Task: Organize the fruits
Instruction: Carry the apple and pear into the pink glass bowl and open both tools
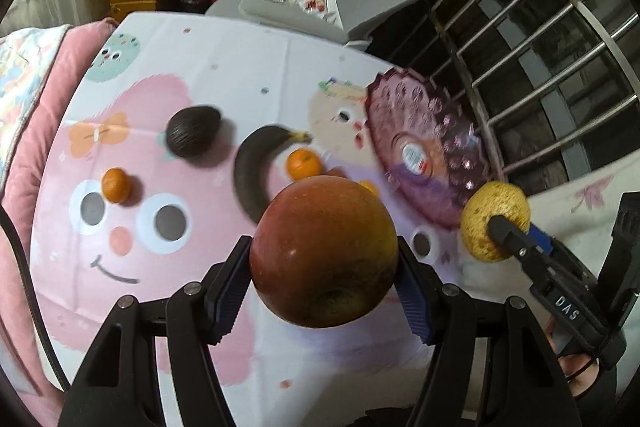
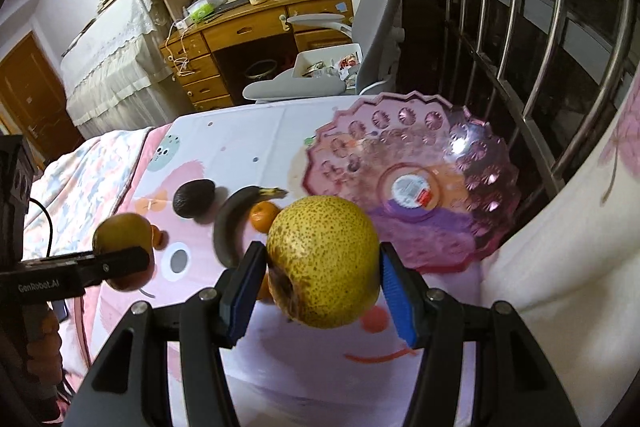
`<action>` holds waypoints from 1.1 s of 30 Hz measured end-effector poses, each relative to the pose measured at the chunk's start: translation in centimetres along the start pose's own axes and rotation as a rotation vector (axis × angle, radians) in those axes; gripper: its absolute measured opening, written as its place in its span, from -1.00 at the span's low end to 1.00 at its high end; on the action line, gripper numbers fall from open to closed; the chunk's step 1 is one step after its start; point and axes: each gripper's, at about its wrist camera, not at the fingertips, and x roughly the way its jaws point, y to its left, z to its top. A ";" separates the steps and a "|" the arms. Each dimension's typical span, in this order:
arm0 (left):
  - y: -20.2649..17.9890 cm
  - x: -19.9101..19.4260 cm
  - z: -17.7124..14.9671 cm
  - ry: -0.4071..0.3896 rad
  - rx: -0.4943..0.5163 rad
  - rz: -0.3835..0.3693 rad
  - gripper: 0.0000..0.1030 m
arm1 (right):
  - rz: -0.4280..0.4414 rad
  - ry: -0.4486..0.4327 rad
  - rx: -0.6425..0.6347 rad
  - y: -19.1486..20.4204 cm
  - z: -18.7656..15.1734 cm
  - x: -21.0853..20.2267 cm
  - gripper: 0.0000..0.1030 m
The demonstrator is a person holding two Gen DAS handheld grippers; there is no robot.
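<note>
My left gripper is shut on a red apple, held above the cartoon-print cloth. My right gripper is shut on a speckled yellow pear. That pear also shows at the right of the left wrist view, close to the near rim of the pink glass plate. The apple appears at the left of the right wrist view. The pink plate holds no fruit, only a sticker.
A dark avocado, a blackened banana and small tangerines lie on the cloth. Metal window bars run along the right. A grey office chair and wooden desk stand beyond the far edge.
</note>
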 end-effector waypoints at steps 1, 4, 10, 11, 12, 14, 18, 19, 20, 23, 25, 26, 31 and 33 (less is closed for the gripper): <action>-1.0 0.2 0.1 -0.012 -0.004 0.004 0.27 | 0.005 0.007 -0.008 -0.9 0.3 0.1 0.11; -3.5 0.9 0.3 -0.038 -0.015 -0.003 0.27 | 0.021 0.031 -0.030 -3.6 1.1 0.5 0.11; -8.1 3.7 1.7 -0.063 -0.001 0.012 0.27 | 0.044 0.062 -0.049 -7.8 2.4 1.8 0.11; -8.7 4.3 2.0 -0.067 0.004 0.015 0.27 | 0.048 0.071 -0.047 -8.4 2.6 2.2 0.11; -9.3 4.8 2.4 -0.070 0.007 0.019 0.28 | 0.055 0.081 -0.042 -9.1 2.8 2.7 0.11; -10.5 6.2 3.3 -0.070 0.011 0.031 0.28 | 0.063 0.099 -0.031 -10.3 3.4 3.8 0.11; -12.2 9.4 4.8 -0.051 0.016 0.051 0.28 | 0.077 0.170 0.030 -12.8 4.1 6.4 0.11; -12.5 10.0 5.0 -0.050 0.019 0.055 0.28 | 0.079 0.189 0.046 -13.2 4.2 7.1 0.11; -12.8 10.8 5.2 -0.045 0.026 0.060 0.28 | 0.081 0.204 0.059 -13.6 4.2 7.7 0.11; -13.6 13.0 5.8 -0.026 0.049 0.079 0.28 | 0.076 0.241 0.099 -14.4 4.3 9.4 0.11; -14.0 14.3 6.0 -0.009 0.064 0.086 0.28 | 0.075 0.262 0.109 -14.5 4.3 10.3 0.11; -14.2 15.0 6.0 0.002 0.071 0.090 0.28 | 0.073 0.274 0.109 -14.5 4.2 10.7 0.11; -14.4 17.1 6.0 0.041 0.075 0.106 0.28 | 0.077 0.278 0.097 -14.5 3.9 10.9 0.12; -14.3 17.5 5.8 0.054 0.073 0.113 0.28 | 0.078 0.275 0.099 -14.4 3.8 10.7 0.12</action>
